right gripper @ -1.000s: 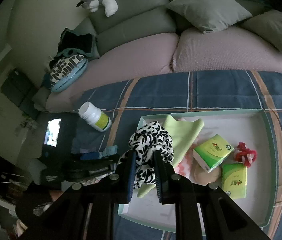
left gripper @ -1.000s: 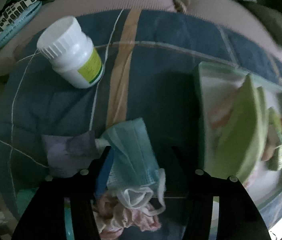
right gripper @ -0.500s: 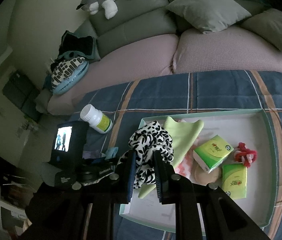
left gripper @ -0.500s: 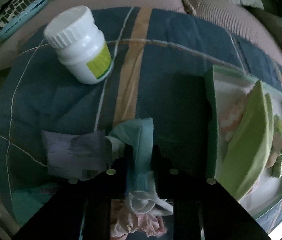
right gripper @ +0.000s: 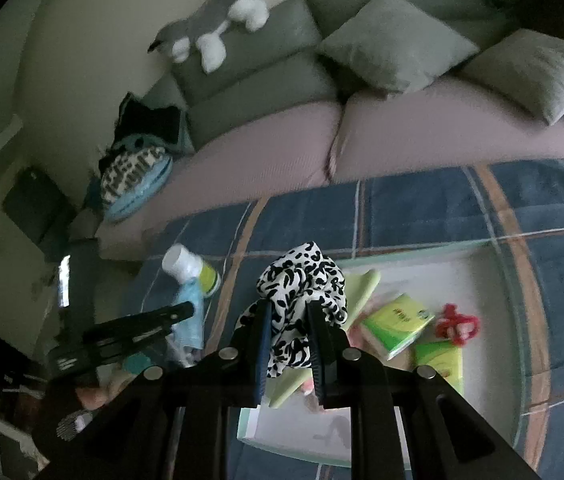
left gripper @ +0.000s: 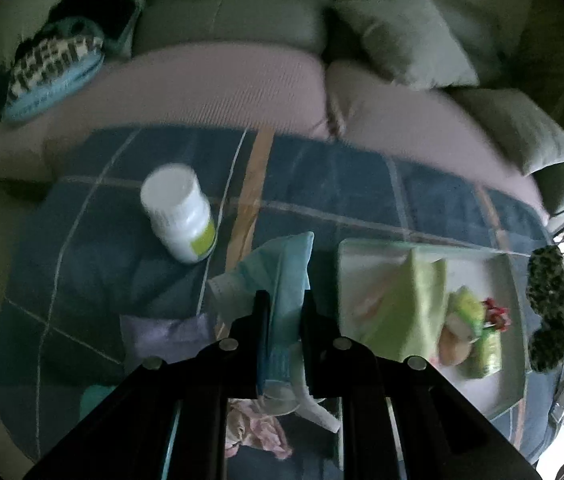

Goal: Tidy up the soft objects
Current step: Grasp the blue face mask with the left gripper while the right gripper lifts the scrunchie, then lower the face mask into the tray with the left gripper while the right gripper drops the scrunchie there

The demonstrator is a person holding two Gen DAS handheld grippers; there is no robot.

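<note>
left gripper (left gripper: 285, 300) has clamped the blue face mask (left gripper: 282, 268) and lifted it off the blanket (left gripper: 81, 272), so it's bound for the tray (left gripper: 510, 304). right gripper (right gripper: 288, 312) stays pinched on the leopard-print cloth (right gripper: 302, 276), held above the tray's near corner.

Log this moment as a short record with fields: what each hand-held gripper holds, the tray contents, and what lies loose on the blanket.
left hand-held gripper: shut on blue face mask
right hand-held gripper: shut on leopard-print cloth
tray: green cloth, two green tissue packs, red toy
loose on blanket: white bottle, purple paper, pink cloth
</note>
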